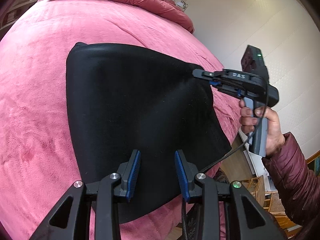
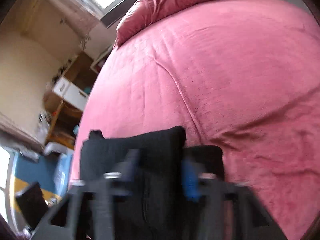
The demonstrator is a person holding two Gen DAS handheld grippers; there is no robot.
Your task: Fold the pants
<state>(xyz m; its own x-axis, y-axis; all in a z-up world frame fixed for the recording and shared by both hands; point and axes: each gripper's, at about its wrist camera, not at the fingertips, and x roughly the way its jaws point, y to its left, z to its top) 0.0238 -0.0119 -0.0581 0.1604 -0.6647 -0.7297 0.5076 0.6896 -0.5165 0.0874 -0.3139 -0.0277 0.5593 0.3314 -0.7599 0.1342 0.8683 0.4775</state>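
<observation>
Left wrist view: black pants (image 1: 130, 104) folded compact on pink bedspread (image 1: 40, 100); left gripper (image 1: 158, 172) apart, clear above near hem; right gripper (image 1: 197, 73) clamped on far-right corner.
Right wrist view: blurred; pants (image 2: 140, 144) fill jaws; final fold pending.

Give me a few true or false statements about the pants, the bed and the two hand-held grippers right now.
1. The pants are black. True.
2. The pants lie on a blue bedspread. False: the bed cover is pink.
3. The right hand-held gripper pinches an edge of the pants. True.
4. The left hand-held gripper is clamped shut. False: its jaws stand apart above the cloth.
5. A bare arm holds the right hand-held gripper. False: the hand comes out of a dark red padded sleeve.
</observation>
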